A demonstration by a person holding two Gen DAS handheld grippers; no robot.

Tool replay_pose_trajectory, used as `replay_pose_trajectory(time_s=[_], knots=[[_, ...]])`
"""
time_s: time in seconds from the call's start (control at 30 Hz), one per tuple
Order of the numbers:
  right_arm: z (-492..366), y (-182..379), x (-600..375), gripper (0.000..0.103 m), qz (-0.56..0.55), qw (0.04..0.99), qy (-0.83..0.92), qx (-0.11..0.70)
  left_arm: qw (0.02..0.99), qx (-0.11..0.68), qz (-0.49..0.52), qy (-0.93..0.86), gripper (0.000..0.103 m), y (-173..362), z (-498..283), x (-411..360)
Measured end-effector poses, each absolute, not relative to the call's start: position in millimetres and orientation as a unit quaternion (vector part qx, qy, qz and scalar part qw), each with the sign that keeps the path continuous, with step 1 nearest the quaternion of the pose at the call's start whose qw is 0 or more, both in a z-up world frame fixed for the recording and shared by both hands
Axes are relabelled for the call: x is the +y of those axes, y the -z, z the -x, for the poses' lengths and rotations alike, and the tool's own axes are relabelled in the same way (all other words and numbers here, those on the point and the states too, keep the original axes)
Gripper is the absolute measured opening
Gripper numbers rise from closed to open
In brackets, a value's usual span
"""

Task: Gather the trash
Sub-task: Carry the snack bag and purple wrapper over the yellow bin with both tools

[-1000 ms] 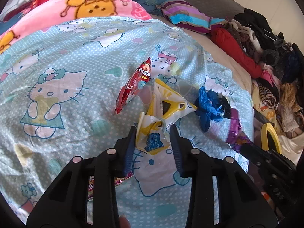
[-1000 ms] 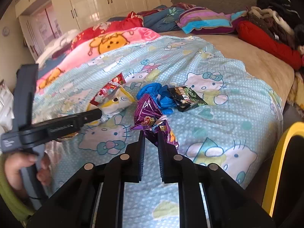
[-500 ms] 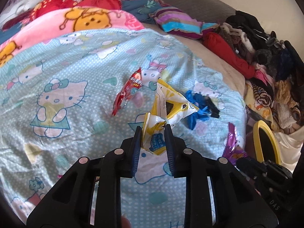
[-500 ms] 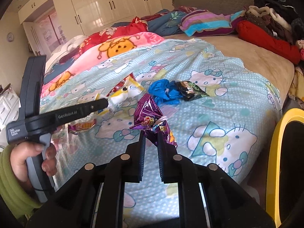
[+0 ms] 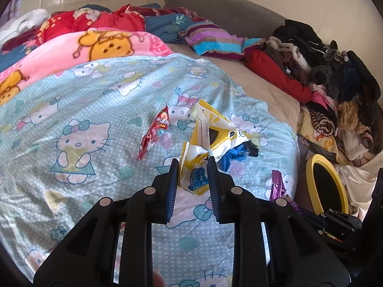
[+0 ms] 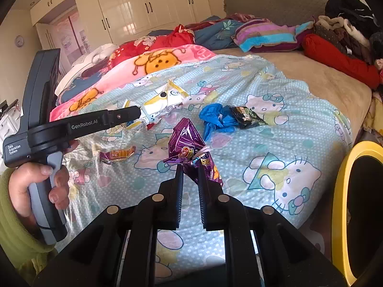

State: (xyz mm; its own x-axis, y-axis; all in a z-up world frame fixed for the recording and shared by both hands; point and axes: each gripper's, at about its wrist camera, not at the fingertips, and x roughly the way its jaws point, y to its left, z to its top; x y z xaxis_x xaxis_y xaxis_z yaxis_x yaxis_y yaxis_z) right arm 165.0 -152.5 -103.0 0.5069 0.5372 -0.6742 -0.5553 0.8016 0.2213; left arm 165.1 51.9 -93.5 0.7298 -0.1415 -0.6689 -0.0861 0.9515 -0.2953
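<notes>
My left gripper (image 5: 192,167) is shut on a yellow and white wrapper (image 5: 210,141) and holds it above the Hello Kitty bedspread (image 5: 83,110); the wrapper also shows in the right wrist view (image 6: 165,105). My right gripper (image 6: 190,167) is shut on a purple foil snack bag (image 6: 185,143), lifted off the bed. A red wrapper (image 5: 155,131), a blue crumpled bag (image 6: 215,119), a dark wrapper (image 6: 246,117) and an orange-purple wrapper (image 6: 117,154) lie on the bedspread. A yellow-rimmed bin (image 6: 356,203) stands at the bed's right side.
Folded blankets and pillows (image 5: 107,45) fill the far end of the bed. A pile of clothes (image 5: 335,83) lies along the right. White wardrobes (image 6: 143,7) stand behind. The person's hand (image 6: 36,191) holds the left gripper's handle.
My left gripper closed on the yellow and white wrapper and lifted it off the bed. My right gripper kept its hold on the purple bag and drew back toward the bin.
</notes>
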Motion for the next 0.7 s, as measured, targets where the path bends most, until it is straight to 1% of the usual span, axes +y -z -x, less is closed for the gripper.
replay_pose_trajectory(time_s=[0.7], knots=[[-154.4, 78.4, -190.6, 0.012, 0.0, 0.888, -0.283, 0.363, 0.932, 0.334, 0.134, 0.049, 0.018, 59.1, -155.1, 23.7]])
